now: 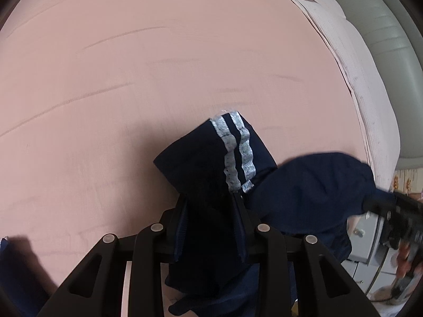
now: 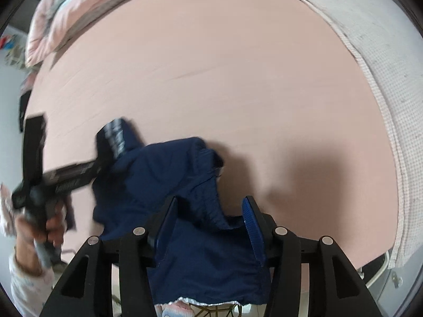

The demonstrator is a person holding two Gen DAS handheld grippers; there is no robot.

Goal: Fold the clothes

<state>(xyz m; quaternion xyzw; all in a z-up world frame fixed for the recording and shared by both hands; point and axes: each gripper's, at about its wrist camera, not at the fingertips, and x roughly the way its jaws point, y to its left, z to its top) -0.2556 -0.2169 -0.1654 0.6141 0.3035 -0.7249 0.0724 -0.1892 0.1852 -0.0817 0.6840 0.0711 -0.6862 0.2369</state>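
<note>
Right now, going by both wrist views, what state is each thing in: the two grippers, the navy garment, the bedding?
left gripper: shut on the navy garment's striped end.
right gripper: open, cloth lies loose between its fingers.
navy garment: bunched, unfolded, partly lifted off the bed.
pink sheet: spread flat, a few light creases.
pink quilt: rumpled in a heap at the bed's far corner.

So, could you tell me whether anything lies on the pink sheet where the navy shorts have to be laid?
Nothing visible does: the pink sheet beyond the navy shorts is bare; the rumpled quilt sits far off.
</note>
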